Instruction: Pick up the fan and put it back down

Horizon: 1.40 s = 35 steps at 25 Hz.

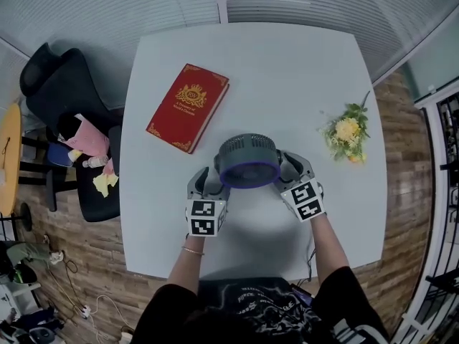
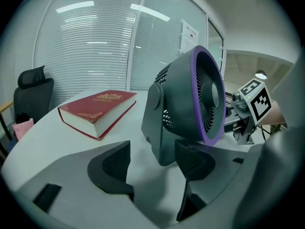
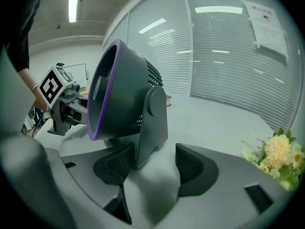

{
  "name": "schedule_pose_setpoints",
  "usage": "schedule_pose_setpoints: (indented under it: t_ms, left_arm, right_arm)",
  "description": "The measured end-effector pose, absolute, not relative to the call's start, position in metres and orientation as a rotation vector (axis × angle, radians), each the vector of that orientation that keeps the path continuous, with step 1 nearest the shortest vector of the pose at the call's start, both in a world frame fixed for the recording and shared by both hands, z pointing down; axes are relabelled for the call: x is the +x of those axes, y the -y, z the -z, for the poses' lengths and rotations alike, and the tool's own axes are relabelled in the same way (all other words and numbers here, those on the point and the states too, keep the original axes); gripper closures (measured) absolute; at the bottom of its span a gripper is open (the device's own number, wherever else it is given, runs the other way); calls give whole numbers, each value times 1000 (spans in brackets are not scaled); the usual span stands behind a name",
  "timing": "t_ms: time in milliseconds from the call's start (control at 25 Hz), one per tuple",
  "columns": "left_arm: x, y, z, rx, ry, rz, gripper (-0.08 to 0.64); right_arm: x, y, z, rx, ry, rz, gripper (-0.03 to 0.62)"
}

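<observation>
The left claw (image 2: pixel 151 170) stands wide. The left stand arm (image 2: pixel 159 128) of the fan (image 2: pixel 190 104) sits between its jaw tips, close against the inner pad, with bare table between it and the outer pad. The right claw (image 3: pixel 155 168) is wide as well. The right stand arm (image 3: pixel 153 123) is between its tips, hard by the pad nearer the fan's purple-rimmed face, and the far pad is clear of it. So the dark grey fan stands on the white table (image 1: pixel 287 70) directly between the two claws, one at each flank, and neither is closed on it. Its purple ring faces back toward the person.

The fan's body fills the space between the claws. From each claw, only the other's marker cube and part of its frame show past the purple rim.

Ahead of the left claw and to its outer side, a red book (image 2: pixel 97 111) with gold print lies flat on the table, apart from the fan. Further out on that side, off the table, is a black chair (image 1: pixel 64 84) with cloths on it. To the outer side of the right claw, well apart, a small bunch of yellow flowers (image 3: pixel 274 154) lies near the table edge. Beyond the table are slatted blinds, with a paper sheet (image 3: pixel 264 18) fixed to them.
</observation>
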State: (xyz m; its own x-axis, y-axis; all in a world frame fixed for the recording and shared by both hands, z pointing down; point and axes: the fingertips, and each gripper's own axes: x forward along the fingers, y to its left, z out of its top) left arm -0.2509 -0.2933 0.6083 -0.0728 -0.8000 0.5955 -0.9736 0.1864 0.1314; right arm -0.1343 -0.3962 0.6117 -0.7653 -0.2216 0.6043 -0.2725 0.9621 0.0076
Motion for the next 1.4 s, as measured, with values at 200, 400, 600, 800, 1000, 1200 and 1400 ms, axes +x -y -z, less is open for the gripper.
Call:
schedule_pose_setpoints:
  t_ms: [200,400,600,800,1000,1200,1400]
  left_arm:
    - [-253,300,-613,1653,1934,-382,247]
    - [-256,306,-615,1651,1948,-358,259]
    - [-258,310,-617,1662,1951,-381,267]
    - [-261,313,-617,1668,1979,-397,299]
    - [-260,316,-617,1696,1963,-408,311]
    - [-265,322,-616,1686,2005,-423,366]
    - [-264,326,-616,1722,2021,-460,451]
  right_arm:
    - [-141,397,-618,324,2477,-111,314]
    - [-146,399,-621,309,2480,-111,316]
    - [-154,400,-625,292,2484,-113,316]
    - [-156,401,-628,307,2481,-108,319]
    - [-157,403,-627,330,2481,-102,319]
    - [-157,404,-628,345,2467,-53,355]
    - [-158,403,-628,331,2469,-62,399]
